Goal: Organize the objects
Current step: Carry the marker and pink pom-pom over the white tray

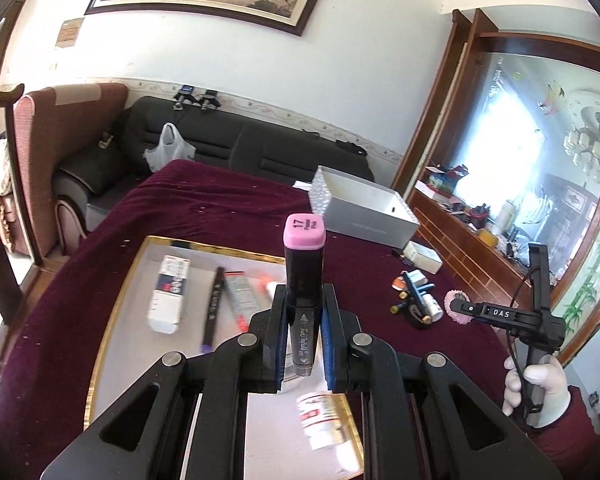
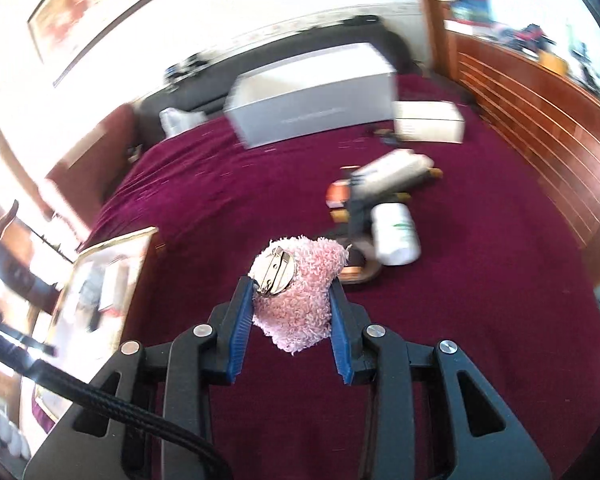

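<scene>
Over the gold-rimmed tray (image 1: 112, 312) the left gripper (image 1: 304, 320) is held level, its jaws clamped on a black marker (image 1: 303, 280) with a pink cap, carried upright above the boxes and pen already laid there. A slip is judged possible: the smooth barrel is pinched only near its lower end and could tilt or drop onto a bottle (image 1: 320, 420) below. To the right, above the maroon-covered counter (image 2: 480, 300), the right gripper (image 2: 292, 312) is raised, jaws closed on a pink fluffy brooch (image 2: 300, 300). Its soft pile could be squeezed loose, or its metal pin snagged.
</scene>
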### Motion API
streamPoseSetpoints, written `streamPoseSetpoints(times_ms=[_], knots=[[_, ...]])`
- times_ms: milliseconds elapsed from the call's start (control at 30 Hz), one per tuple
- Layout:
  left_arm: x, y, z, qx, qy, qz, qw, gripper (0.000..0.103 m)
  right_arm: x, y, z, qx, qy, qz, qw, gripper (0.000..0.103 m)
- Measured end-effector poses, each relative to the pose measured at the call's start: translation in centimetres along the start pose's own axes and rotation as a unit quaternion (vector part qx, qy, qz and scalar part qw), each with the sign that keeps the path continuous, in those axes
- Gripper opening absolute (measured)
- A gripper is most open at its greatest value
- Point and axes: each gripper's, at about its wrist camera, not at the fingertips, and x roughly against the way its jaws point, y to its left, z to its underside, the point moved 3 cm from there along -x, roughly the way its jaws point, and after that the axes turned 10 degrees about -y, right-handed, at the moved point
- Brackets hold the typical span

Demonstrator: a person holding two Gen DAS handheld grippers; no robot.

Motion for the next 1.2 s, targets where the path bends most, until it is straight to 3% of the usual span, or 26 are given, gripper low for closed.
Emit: streamPoseSetpoints(times_ms=[300,633,867,1200], knots=[[1.6,4.6,0.5,-0.009,0.018,-0.045,0.9988,0.012,-2.3,10.4,2.1,0.073,0.038,-0.087,0.993,0.033],[-0.4,8.2,1.3,-0.067,0.099,-0.082,0.9895,0.012,-5.1,21.1,5.9,0.143,0.088,-0.167,0.972,0.033],[-2.2,10.1,2.3,-0.069,0.142,-0.079,0.9842,0.012,-7.3,25.2,9.0,0.178,0.126,-0.180,0.959,0.034],[-5.8,10.8,2.1,-0.055,0.174,-0.071,0.9807,0.012,-9.5,26.8,10.7,0.192,0.150,-0.169,0.955,0.034]])
